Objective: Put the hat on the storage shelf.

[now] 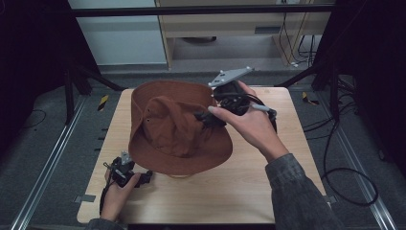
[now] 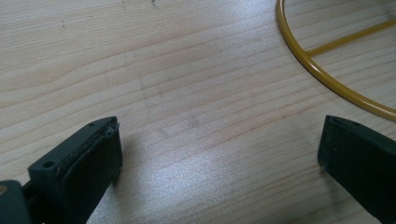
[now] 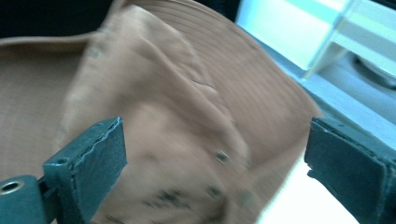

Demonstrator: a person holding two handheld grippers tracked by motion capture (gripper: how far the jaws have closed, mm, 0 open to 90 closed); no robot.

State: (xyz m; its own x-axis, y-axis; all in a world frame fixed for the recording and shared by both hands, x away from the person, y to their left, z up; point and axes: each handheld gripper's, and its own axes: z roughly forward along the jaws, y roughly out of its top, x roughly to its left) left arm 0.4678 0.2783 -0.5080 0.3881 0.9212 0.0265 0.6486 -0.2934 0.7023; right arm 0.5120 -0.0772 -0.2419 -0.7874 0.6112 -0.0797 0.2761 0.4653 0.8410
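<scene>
A brown brimmed hat sits raised over the middle of the wooden table, its crown dented. My right gripper is open at the hat's right side, jaws wide apart and pointing at the crown, with nothing between them. My left gripper rests low at the table's front left, just below the hat's brim, held by a hand. It is open over bare wood. A yellow wire ring with a cross bar lies on the table ahead of the left gripper's jaws.
Dark frame struts stand at both back corners. Black cables lie on the grey floor at the right. A pale cabinet stands behind the table. Bare wood spreads along the front and right of the tabletop.
</scene>
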